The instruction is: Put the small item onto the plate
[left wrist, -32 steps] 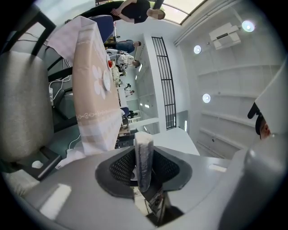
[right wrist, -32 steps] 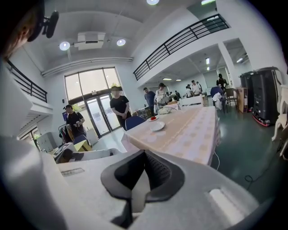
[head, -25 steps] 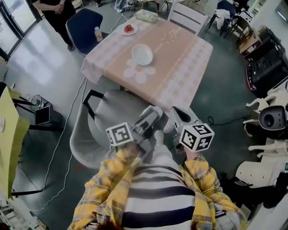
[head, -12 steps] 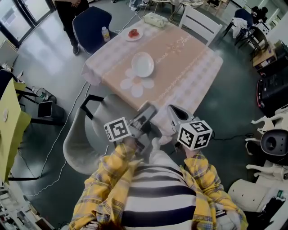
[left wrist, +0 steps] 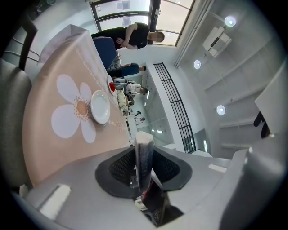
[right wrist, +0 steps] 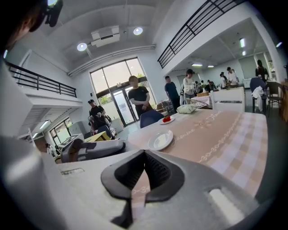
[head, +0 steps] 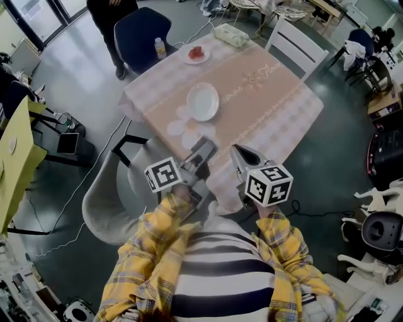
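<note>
A white plate (head: 203,101) lies on the pink tablecloth (head: 264,107), beside a printed flower; it also shows in the left gripper view (left wrist: 100,106) and the right gripper view (right wrist: 161,140). My left gripper (head: 206,146) hovers at the table's near edge, shut on a thin flat packet (left wrist: 144,157) that stands upright between its pads. The right gripper (head: 236,151) is beside it, and its tips (right wrist: 144,155) meet with nothing held. Both point toward the plate, still short of it.
A saucer with something red (head: 196,54), a small bottle (head: 160,46) and a bundled cloth (head: 232,34) sit at the table's far end. A grey chair (head: 110,201) stands near left, a blue chair (head: 138,31) and a white chair (head: 296,44) beyond. A person (head: 110,9) stands behind.
Both grippers have travelled forward toward the table and now reach over its near edge. The plate looks closer. The left grip on the packet is unchanged.
</note>
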`<move>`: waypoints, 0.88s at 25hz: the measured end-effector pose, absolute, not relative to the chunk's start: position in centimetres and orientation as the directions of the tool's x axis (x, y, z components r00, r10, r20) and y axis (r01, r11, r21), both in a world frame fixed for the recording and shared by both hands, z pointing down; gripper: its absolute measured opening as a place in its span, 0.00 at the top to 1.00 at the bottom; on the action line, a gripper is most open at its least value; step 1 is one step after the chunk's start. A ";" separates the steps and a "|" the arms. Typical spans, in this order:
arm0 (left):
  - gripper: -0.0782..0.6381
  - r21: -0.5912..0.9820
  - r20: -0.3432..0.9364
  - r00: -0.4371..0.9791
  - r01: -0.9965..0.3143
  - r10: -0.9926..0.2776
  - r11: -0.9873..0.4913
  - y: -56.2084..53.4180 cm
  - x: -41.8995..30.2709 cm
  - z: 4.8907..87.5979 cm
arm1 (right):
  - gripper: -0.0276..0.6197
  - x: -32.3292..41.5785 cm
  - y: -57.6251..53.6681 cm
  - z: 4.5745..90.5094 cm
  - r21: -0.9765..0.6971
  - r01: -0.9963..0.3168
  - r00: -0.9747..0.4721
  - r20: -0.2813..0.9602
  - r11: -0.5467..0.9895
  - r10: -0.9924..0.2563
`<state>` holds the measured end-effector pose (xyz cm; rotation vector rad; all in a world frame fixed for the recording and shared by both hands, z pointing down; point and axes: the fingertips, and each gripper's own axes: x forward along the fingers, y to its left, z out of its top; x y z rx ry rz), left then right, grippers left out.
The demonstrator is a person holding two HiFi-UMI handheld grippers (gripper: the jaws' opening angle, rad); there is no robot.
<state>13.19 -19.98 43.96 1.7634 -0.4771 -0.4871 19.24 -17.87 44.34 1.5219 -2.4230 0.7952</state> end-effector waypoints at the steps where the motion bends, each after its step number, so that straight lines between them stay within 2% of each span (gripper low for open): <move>1: 0.75 0.972 -0.079 0.824 -0.061 -0.562 -0.227 -20.5 13.4 43.9 | 0.96 19.2 -18.5 44.5 -0.341 -0.873 -0.474 0.417 0.350 -0.776; 6: 0.75 0.966 -0.035 0.781 -0.133 -0.624 -0.220 -23.7 13.2 45.5 | 0.96 18.6 -21.5 45.6 -0.311 -0.849 -0.526 0.444 0.426 -0.725; 9: 0.75 0.970 -0.043 0.767 -0.121 -0.640 -0.211 -25.0 13.6 45.4 | 0.96 18.3 -22.9 46.2 -0.314 -0.838 -0.546 0.456 0.446 -0.703; 22: 0.75 0.971 0.039 0.727 -0.191 -0.685 -0.147 -32.6 13.0 48.6 | 0.96 17.7 -29.4 47.9 -0.301 -0.850 -0.526 0.513 0.432 -0.679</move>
